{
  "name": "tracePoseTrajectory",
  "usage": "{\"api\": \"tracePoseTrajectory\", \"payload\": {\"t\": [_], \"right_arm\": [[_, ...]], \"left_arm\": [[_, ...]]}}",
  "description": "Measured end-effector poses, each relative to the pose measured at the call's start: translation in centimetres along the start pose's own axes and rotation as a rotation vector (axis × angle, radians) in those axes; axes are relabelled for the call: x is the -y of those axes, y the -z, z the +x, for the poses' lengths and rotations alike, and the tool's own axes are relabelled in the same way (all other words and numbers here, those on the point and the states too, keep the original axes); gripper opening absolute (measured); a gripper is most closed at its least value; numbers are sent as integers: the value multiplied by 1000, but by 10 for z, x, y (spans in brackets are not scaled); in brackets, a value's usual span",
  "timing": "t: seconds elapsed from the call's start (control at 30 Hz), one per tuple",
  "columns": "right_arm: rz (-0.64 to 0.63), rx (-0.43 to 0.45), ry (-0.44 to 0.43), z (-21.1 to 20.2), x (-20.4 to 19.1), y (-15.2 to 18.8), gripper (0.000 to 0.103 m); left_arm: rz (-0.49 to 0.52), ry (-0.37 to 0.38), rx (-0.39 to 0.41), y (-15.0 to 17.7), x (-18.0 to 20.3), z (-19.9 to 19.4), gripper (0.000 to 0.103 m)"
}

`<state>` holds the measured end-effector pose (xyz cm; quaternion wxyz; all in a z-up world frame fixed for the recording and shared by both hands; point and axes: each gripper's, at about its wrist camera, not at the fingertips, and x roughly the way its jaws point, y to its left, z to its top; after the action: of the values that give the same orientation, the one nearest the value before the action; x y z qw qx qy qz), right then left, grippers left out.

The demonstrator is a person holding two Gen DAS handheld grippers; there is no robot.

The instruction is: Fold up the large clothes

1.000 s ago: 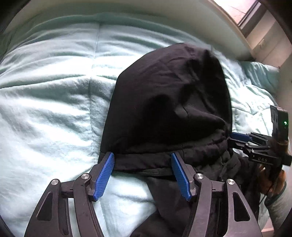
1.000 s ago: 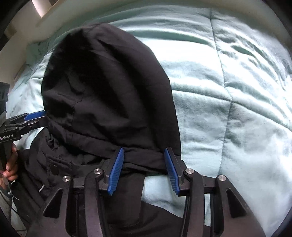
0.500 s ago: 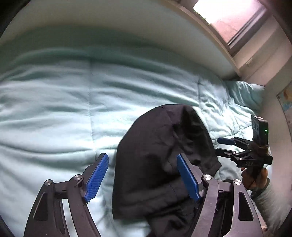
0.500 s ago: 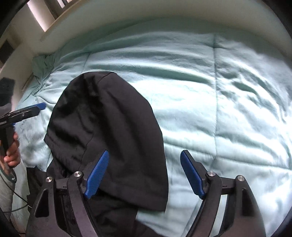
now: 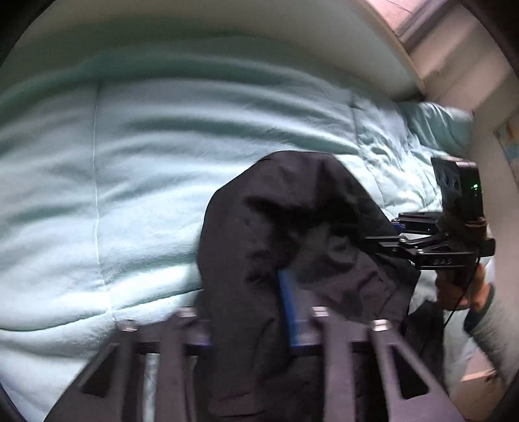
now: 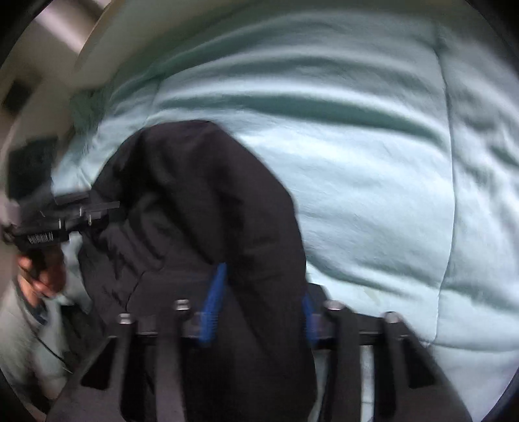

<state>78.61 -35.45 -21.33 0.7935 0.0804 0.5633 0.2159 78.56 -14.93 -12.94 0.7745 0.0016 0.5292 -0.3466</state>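
Pale teal quilted comforter (image 5: 136,181) (image 6: 373,168) — the largest surface, covering the bed and filling most of both wrist views; stitched seams divide it into broad panels, and shallow creases run across it. A white wall (image 5: 194,29) rises behind its far edge, and a window frame (image 5: 431,35) occupies the upper right corner of the left wrist view.

Black hooded garment (image 5: 285,233) (image 6: 201,207) — lies at the near side of the comforter, its rounded hood pointing toward the far edge, its lower part bunched and gathered between the two tools. The fabric is creased and partly raised off the bedding near both grippers.

Left gripper (image 5: 251,302) (image 6: 107,206) — closed on a fold of the black garment; cloth fills the gap between its fingers, hiding one blue pad, while the other blue pad (image 5: 288,302) presses against the fabric. Seen from the right wrist camera, its tips meet the garment's left edge; the person's left hand (image 6: 42,276) grips its handle.

Right gripper (image 6: 259,298) (image 5: 394,233) — likewise clamped on the garment, with fabric draped between and over its fingers; both blue pads (image 6: 215,292) touch cloth. The person's right hand (image 5: 473,289) holds its handle, beside a grey sleeve (image 5: 496,328).

Both views are motion-blurred, so fine detail is indistinct.
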Motion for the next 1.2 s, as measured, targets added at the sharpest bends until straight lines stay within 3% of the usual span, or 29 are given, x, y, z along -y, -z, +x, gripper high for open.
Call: {"api": "tracePoseTrajectory", "payload": {"t": [0.1, 0.27, 0.4, 0.6, 0.73, 0.83, 0.9, 1.03, 1.13, 1.2], "right_arm": [[-89, 44, 72, -22, -31, 10, 17], [-173, 198, 124, -94, -74, 53, 16], [-232, 303, 206, -151, -119, 113, 16], [-226, 378, 247, -214, -166, 222, 16], [-228, 336, 292, -217, -189, 294, 16], [-172, 214, 254, -194, -181, 340, 23], [-124, 140, 254, -177, -172, 365, 24], [-1, 58, 247, -173, -152, 400, 25], [44, 104, 252, -209, -149, 404, 30], [52, 165, 240, -241, -148, 396, 40]], "left_arm": [[79, -61, 53, 14, 24, -30, 16], [171, -77, 180, 61, 72, -109, 16], [222, -113, 250, 118, 116, -166, 16], [227, -138, 266, 208, 180, -215, 15], [186, -141, 178, 279, 208, -211, 16], [82, -141, 12, 331, 205, -173, 18], [34, -165, -39, 357, 203, -158, 18], [-50, -125, -35, 371, 197, -177, 18], [-25, -148, 9, 360, 196, -210, 18], [0, -138, 73, 337, 202, -235, 18]]}}
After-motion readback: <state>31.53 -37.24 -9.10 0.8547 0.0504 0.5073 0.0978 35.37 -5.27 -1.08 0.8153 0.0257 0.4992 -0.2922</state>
